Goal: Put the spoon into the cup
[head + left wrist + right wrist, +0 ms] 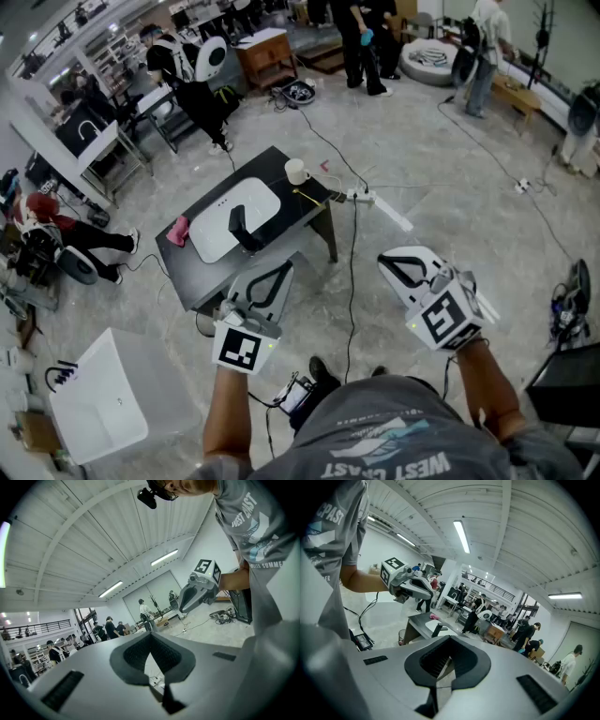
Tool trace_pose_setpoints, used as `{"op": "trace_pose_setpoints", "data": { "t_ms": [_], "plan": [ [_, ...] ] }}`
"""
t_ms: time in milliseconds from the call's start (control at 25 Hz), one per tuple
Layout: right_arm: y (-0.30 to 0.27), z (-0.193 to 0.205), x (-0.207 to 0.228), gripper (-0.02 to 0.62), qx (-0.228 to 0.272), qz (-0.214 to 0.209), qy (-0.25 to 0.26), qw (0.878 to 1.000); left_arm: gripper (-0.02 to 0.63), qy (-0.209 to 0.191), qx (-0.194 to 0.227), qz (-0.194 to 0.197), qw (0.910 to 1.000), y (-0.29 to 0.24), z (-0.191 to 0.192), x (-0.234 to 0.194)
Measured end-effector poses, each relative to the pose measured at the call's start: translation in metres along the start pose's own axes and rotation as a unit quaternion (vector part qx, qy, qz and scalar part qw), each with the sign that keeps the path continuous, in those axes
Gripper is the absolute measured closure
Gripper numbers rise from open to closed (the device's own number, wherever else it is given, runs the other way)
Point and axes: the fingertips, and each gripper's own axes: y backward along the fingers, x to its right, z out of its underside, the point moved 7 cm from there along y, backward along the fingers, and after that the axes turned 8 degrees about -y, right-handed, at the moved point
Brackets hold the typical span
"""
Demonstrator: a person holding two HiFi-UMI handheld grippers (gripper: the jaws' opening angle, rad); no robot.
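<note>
The person is holding the left gripper (284, 268) by the nearest edge of the dark table (281, 167), its jaws pressing together on nothing. The right gripper (387, 262) is hovering off to the side over the floor, its jaws also meeting and empty. The cup (296, 171) is standing well ahead of the left gripper, at the table's far corner. A thin yellowish thing, probably the spoon (310, 198), is lying just on the grippers' side of the cup.

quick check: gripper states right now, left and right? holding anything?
Left gripper: closed, jaw tips together, nothing held.
Right gripper: closed, jaw tips together, nothing held.
</note>
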Motion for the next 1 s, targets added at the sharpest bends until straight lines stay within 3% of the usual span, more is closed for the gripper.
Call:
{"op": "trace_pose_setpoints", "data": {
  "t_ms": [840,1000],
  "plan": [
    [-0.020,-0.010,-0.002,0.565,0.013,-0.007,-0.033,0.999,0.604,0.012,-0.001,0.009,0.9999,-0.003,0.019,-0.012],
    [-0.033,-0.011,0.003,0.563,0.007,0.004,-0.041,0.999,0.604,-0.030,-0.006,0.019,0.9993,-0.011,0.024,-0.025]
  ]
}}
